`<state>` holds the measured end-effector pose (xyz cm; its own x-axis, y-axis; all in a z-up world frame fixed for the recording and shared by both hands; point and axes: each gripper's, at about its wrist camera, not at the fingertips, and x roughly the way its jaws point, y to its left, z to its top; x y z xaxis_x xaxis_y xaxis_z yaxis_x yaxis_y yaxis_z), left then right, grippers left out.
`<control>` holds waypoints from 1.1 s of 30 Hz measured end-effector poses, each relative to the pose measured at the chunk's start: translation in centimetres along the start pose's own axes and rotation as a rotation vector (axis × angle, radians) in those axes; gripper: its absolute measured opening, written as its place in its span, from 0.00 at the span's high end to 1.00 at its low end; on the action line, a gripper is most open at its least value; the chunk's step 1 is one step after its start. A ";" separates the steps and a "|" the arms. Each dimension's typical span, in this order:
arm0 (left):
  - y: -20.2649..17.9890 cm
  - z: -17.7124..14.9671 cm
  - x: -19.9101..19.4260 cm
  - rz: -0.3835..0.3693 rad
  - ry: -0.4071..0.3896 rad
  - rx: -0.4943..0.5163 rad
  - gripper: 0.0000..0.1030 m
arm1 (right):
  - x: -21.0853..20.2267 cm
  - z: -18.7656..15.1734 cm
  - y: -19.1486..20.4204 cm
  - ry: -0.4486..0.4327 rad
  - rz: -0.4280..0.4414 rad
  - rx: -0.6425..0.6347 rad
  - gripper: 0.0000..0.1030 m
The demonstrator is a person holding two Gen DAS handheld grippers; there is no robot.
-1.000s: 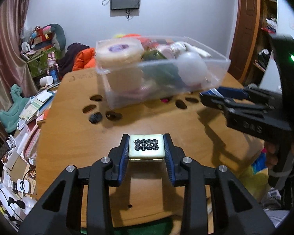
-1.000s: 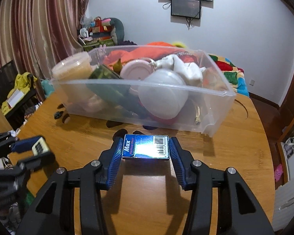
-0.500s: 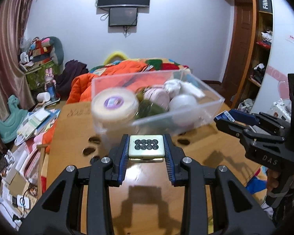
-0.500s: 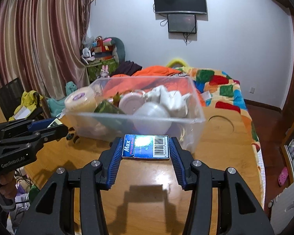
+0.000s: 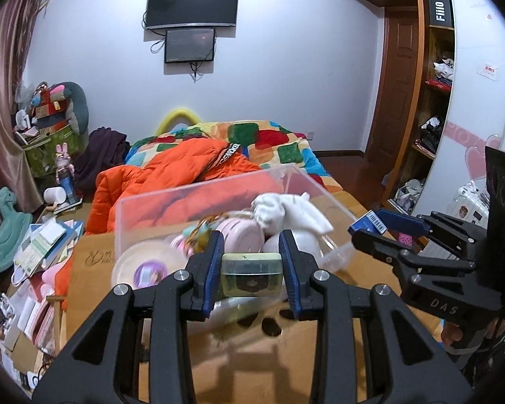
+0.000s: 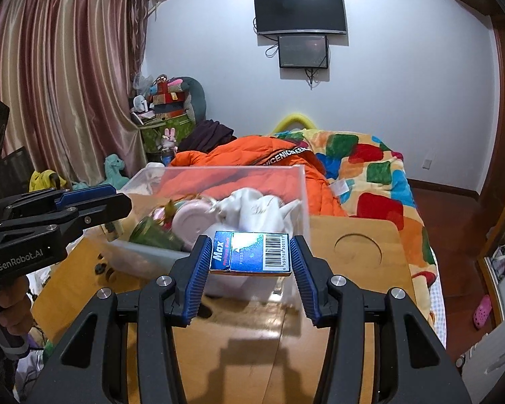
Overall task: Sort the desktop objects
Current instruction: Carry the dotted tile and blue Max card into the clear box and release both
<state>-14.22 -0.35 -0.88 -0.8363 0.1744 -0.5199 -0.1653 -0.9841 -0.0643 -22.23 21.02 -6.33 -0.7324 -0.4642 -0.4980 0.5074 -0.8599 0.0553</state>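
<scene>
Your left hand-held gripper [image 5: 251,271] is closed on a small pale tile [image 5: 251,274], held by its two short sides between the blue pads, and it now hangs just in front of the near wall of the clear plastic bin [image 5: 198,198]. Your right hand-held gripper [image 6: 250,258] is clamped on a small blue box [image 6: 251,252] with a barcode, also held across its width, above the near corner of the same bin. The tile looks hard, smooth and a little heavy for its size, so I think it can slip if the pads loosen; keep the hold on the flat side faces. The box seems to be light cardboard, which can dent, so a gentle squeeze at the middle of its sides is enough. Inside the bin you see a white cloth [image 5: 288,212], a pink round container [image 5: 239,235] and a tape roll [image 5: 148,269], so the free room is small, and soft things can take the drop. Compared with one second ago, both grippers are raised from low over the bench [image 6: 353,235] to the height of the bin rim, and the tile is tipped, so its edge faces the camera instead of its dotted face.
</scene>
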 end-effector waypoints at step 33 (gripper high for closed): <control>0.8 0.6 3.1 0.004 0.062 -0.052 0.58 | 3.0 0.8 0.4 0.040 -0.008 -0.049 0.42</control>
<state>-17.32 -0.56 -2.02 -0.8023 0.1698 -0.5722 -0.1332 -0.9854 -0.1057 -24.57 19.16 -7.10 -0.7186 -0.4476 -0.5322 0.5237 -0.8518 0.0092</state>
